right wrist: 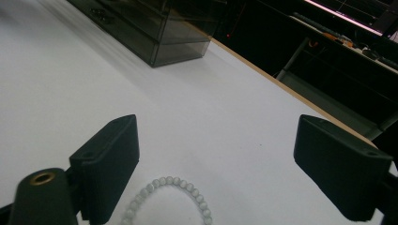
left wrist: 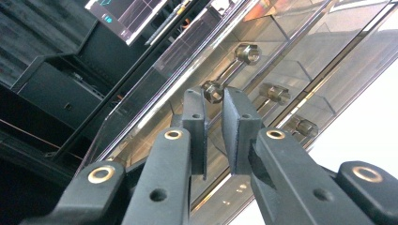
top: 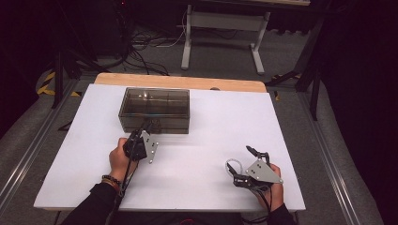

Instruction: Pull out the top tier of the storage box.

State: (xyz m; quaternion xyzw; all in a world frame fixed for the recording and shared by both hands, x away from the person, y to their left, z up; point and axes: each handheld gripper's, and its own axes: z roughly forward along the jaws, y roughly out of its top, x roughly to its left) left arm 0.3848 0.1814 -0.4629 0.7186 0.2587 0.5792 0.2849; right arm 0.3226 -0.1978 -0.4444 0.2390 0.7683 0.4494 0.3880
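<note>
The left gripper [top: 149, 125] has its fingers nearly together on a small drawer knob [left wrist: 212, 90] of the clear drawer box [top: 155, 110], probably to pull it. The right gripper [top: 244, 161] waits with fingers apart over the bead bracelet [right wrist: 166, 199] on the bench [top: 197, 154].

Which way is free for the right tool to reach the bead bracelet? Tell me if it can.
Probably yes: the bead bracelet lies on the bare white table just below the right tool, whose jaws stand wide open. Nothing lies between; the smoky drawer box sits far off.
</note>
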